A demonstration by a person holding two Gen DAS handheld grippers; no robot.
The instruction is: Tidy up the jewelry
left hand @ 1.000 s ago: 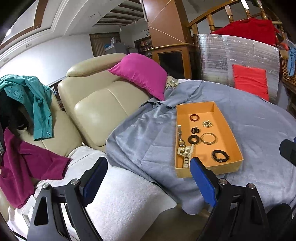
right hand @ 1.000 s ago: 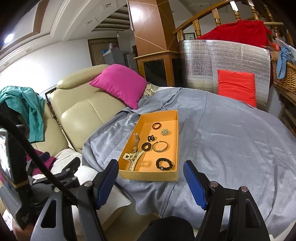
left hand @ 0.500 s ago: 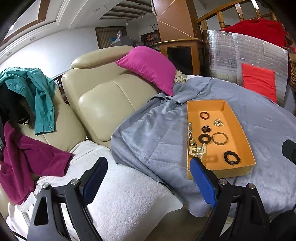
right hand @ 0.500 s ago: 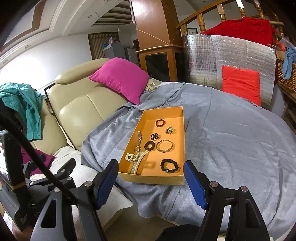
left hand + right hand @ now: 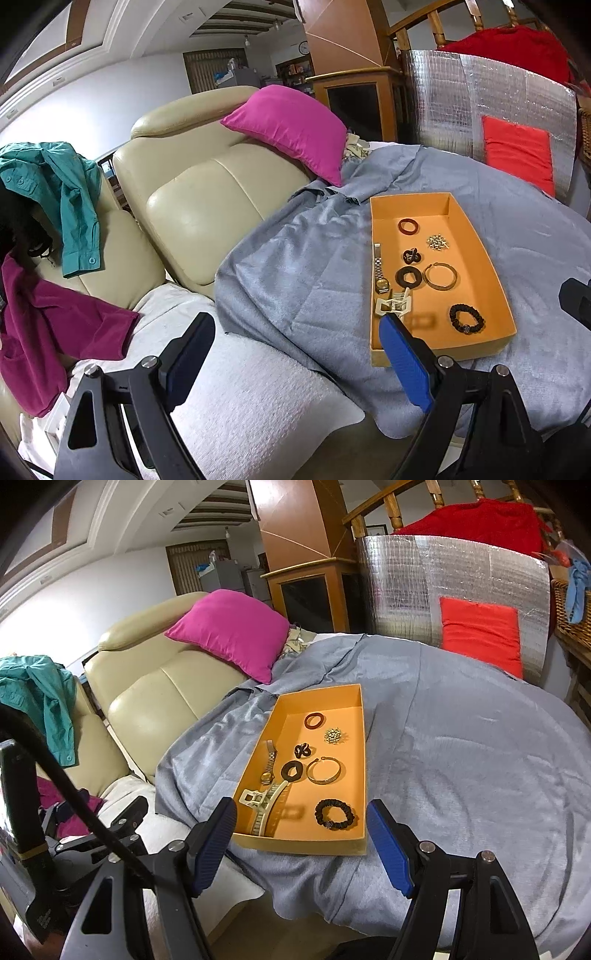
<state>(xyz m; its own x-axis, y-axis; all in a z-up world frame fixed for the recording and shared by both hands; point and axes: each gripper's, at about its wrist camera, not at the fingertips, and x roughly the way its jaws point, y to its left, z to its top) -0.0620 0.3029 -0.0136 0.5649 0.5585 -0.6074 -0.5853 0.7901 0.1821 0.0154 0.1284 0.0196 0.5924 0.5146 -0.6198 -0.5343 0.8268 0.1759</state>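
Your left gripper (image 5: 295, 358) and right gripper (image 5: 301, 843) both hang spread and empty — the jewelry sits in the orange tray (image 5: 360, 768) on the grey cloth (image 5: 461, 760). No writing is readable.

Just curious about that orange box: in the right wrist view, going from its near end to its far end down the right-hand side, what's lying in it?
Black beaded bracelet → gold bangle → small sparkly cluster → reddish-brown ring.

A grey cloth (image 5: 461, 760) covers the round table. On it sits an orange tray (image 5: 360, 771), with a red cushion (image 5: 480, 635) at the far edge.
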